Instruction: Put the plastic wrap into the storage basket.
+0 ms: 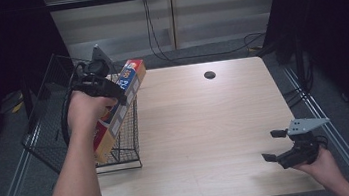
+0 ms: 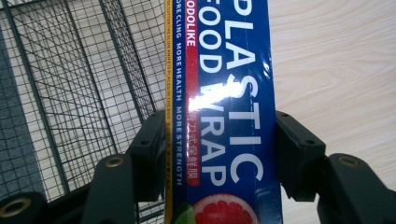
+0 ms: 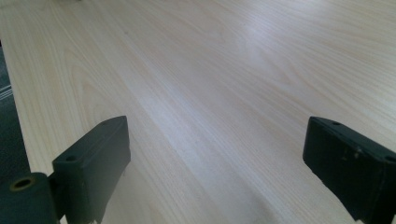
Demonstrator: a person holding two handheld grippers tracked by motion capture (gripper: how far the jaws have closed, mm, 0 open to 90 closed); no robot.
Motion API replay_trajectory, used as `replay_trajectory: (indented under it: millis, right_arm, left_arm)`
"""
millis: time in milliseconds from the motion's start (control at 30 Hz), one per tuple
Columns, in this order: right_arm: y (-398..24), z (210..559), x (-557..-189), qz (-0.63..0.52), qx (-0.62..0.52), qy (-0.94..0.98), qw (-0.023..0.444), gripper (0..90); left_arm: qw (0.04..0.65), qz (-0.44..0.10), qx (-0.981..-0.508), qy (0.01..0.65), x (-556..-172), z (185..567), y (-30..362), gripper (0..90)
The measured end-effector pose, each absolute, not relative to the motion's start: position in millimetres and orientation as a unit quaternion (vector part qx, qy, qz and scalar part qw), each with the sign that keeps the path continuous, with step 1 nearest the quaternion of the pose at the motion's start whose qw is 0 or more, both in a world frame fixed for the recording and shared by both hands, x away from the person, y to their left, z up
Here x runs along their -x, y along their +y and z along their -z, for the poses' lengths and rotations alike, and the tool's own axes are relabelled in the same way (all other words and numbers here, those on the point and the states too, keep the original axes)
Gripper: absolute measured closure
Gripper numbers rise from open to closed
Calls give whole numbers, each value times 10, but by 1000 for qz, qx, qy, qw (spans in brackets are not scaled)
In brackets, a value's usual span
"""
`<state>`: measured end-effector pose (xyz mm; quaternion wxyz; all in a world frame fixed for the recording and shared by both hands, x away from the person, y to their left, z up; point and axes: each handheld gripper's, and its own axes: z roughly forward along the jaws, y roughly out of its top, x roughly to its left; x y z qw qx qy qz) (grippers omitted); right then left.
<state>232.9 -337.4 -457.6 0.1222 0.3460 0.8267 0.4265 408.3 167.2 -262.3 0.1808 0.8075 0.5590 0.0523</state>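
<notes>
Your left tongs (image 2: 219, 154) pinch the long blue plastic-wrap box (image 2: 224, 93) across its width, tilted over the black wire basket (image 1: 61, 132); your right tongs (image 3: 215, 158) rest spread above the worktop (image 1: 206, 124).

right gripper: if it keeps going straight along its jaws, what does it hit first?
Probably nothing soon: the right gripper, jaws open, points leftward low over the bare wooden table. The wire basket may lie farther along, depth unclear.

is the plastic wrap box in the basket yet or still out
Partly in. The plastic wrap box slants across the wire basket, low end inside, top end above the rim, clamped by the left gripper.
</notes>
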Motion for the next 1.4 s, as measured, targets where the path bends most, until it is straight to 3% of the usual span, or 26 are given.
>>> replay_trajectory:
  millis: [1400]
  right_arm:
    - [-3379,4571,-2325,-427,-352,824,125,75]
  left_arm:
    - [177,-82,-763,617,-4024,2499,2190,437]
